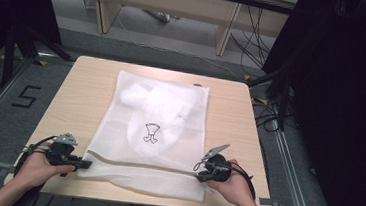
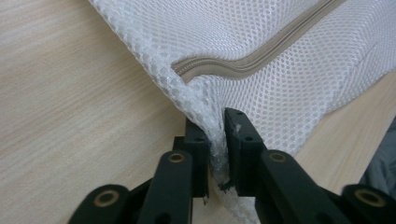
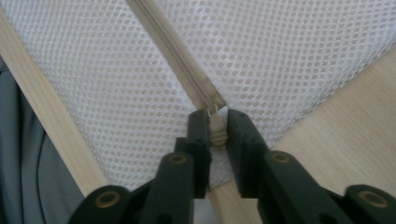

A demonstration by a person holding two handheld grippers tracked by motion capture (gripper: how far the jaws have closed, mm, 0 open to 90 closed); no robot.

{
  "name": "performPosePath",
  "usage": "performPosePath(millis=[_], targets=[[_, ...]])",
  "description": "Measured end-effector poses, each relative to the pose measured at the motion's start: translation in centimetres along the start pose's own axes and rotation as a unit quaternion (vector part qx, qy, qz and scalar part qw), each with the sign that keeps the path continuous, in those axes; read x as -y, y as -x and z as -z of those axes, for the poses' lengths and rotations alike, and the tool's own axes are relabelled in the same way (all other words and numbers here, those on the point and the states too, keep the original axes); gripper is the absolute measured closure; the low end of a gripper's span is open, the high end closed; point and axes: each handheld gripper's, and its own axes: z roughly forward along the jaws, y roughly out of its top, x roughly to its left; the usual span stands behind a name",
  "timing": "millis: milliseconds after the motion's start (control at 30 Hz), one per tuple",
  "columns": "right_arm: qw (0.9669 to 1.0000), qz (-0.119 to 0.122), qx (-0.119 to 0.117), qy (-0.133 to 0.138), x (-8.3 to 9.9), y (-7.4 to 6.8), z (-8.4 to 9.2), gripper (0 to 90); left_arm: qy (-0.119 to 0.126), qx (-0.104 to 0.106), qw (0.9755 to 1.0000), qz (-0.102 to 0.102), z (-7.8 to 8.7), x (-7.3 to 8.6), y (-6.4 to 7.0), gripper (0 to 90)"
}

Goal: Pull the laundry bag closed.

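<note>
Pinching the small beige zipper pull (image 3: pixel 216 130) between its black jaws, the right gripper (image 1: pixel 211 168) sits at the end of the beige zipper (image 3: pixel 177 60) that runs across the near edge of the white mesh laundry bag (image 1: pixel 162 111). The bag lies flat in the middle of the pale wooden table (image 1: pixel 79 91), with a white garment bearing a small dark print (image 1: pixel 151 133) inside it. At the other end of the zipper, the left gripper (image 1: pixel 78 163) is clamped on a bunched fold of mesh at the bag's corner, just below where the zipper tape curves round.

The step in hand looks like sliding the pull along the zipper, though which way I cannot tell. To do it well, the left gripper should anchor its corner and draw it gently away so the tape stays taut and straight. The right should travel in line with the teeth, low to the bag, without twisting the pull. Loose mesh beside the track could snag, so an even, unhurried pull seems wise.
</note>
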Motion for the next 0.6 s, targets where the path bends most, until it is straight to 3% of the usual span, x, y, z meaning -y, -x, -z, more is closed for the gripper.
performPosePath(millis=[33, 133, 167, 200, 267, 367, 400, 467, 500, 533, 600], targets=[[1.0, -0.001, 0.005, 0.002, 0.1, 0.0, 0.0, 72.8, 0.019, -0.008, 0.9998, 0.009, -0.2, 0.1, 0.3, 74.5], [0.9998, -0.017, 0.0, 0.013, 0.2, 0.0, 0.0, 64.9, 0.032, -0.029, 0.999, -0.016, 0.1, 0.0, 0.5, 59.7], [0.9997, -0.009, 0.003, 0.022, 0.2, 0.0, 0.1, 62.5, 0.037, -0.033, 0.9984, -0.028, 0.3, -0.1, 0.5, 55.0], [0.9993, -0.022, 0.008, 0.029, 0.3, -0.1, 0.2, 60.6, 0.041, -0.047, 0.9969, -0.047, 0.6, -0.1, 0.4, 50.3], [0.9985, -0.027, 0.01, 0.046, 0.2, -0.1, 0.5, 57.3, 0.054, -0.056, 0.9957, -0.05, 0.7, 0.0, 0.4, 43.5], [0.9969, -0.047, 0.015, 0.062, 0.3, 0.0, 0.7, 56.4, 0.079, -0.065, 0.9941, -0.036, 0.8, -0.1, 0.3, 37.1], [0.9953, -0.045, 0.017, 0.084, 0.3, 0.2, 0.6, 56.0, 0.085, -0.069, 0.9927, -0.052, 0.9, -0.2, 0.1, 35.1], [0.993, -0.067, 0.026, 0.093, 0.3, 0.2, 0.9, 55.6, 0.092, -0.07, 0.9925, -0.039, 0.9, -0.2, 0.2, 32.3], [0.9936, -0.065, 0.019, 0.091, 0.3, 0.3, 1.3, 55.2, 0.09, -0.074, 0.9925, -0.036, 1.0, -0.3, 0.2, 31.2], [0.9918, -0.06, 0.025, 0.11, 0.4, 0.4, 1.0, 55.0, 0.091, -0.075, 0.9923, -0.036, 1.0, -0.3, 0.2, 30.5], [0.9924, -0.072, 0.025, 0.097, 0.4, 0.4, 1.2, 54.9, 0.091, -0.076, 0.9918, -0.046, 1.1, -0.3, 0.0, 30.4]])
